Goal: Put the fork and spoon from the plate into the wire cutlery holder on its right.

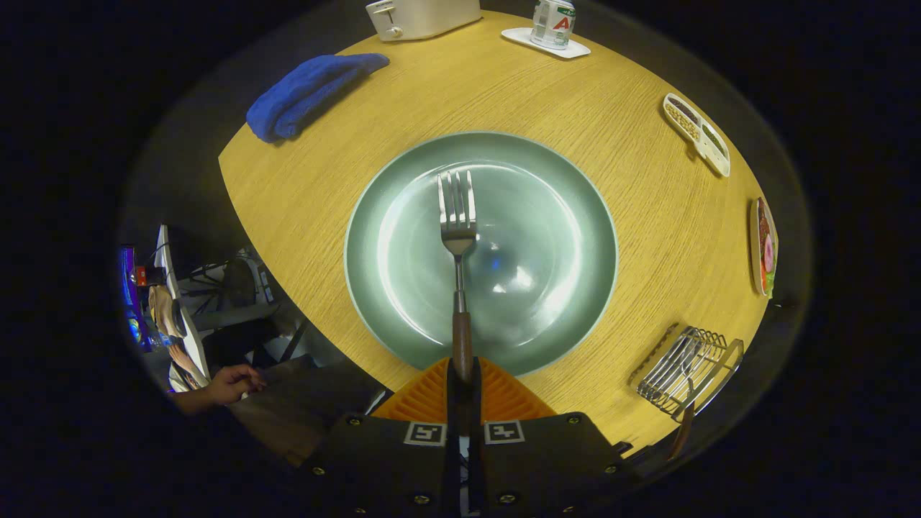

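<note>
- Gripper view: the gripper sits at bottom centre, its fingers closed on the brown handle of the fork.
- The fork points up the frame, tines over the middle of the green plate, which fills the centre.
- The wire cutlery holder lies at lower right on the wooden table, a brown-handled utensil sticking out of it.
- A blue towel lies upper left; a toaster stands at top.
- A person's hand shows lower left.
</note>
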Demonstrator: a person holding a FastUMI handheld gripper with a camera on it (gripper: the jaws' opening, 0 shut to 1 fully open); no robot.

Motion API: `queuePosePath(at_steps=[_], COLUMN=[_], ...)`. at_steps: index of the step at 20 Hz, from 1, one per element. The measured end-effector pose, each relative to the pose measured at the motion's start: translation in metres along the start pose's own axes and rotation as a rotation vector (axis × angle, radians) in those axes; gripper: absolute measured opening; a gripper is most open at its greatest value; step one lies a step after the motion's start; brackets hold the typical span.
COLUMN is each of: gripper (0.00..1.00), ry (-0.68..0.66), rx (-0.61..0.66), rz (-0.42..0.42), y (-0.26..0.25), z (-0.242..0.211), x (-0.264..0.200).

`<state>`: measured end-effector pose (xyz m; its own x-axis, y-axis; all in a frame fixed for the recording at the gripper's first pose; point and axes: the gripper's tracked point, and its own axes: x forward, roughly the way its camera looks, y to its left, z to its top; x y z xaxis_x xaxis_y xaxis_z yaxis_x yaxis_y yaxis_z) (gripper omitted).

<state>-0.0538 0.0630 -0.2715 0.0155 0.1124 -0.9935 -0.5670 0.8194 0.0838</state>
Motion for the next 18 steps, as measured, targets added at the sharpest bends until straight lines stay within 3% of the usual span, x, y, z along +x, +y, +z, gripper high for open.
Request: queuePosePath(at_steps=[10, 18], gripper=[0.05, 0.05], ry=[0.060, 0.094], rx=[-0.012, -0.001], rz=[-0.023, -0.042], y=[-0.059, -0.123], z=[-0.059, -0.115], x=[-0.058, -0.129])
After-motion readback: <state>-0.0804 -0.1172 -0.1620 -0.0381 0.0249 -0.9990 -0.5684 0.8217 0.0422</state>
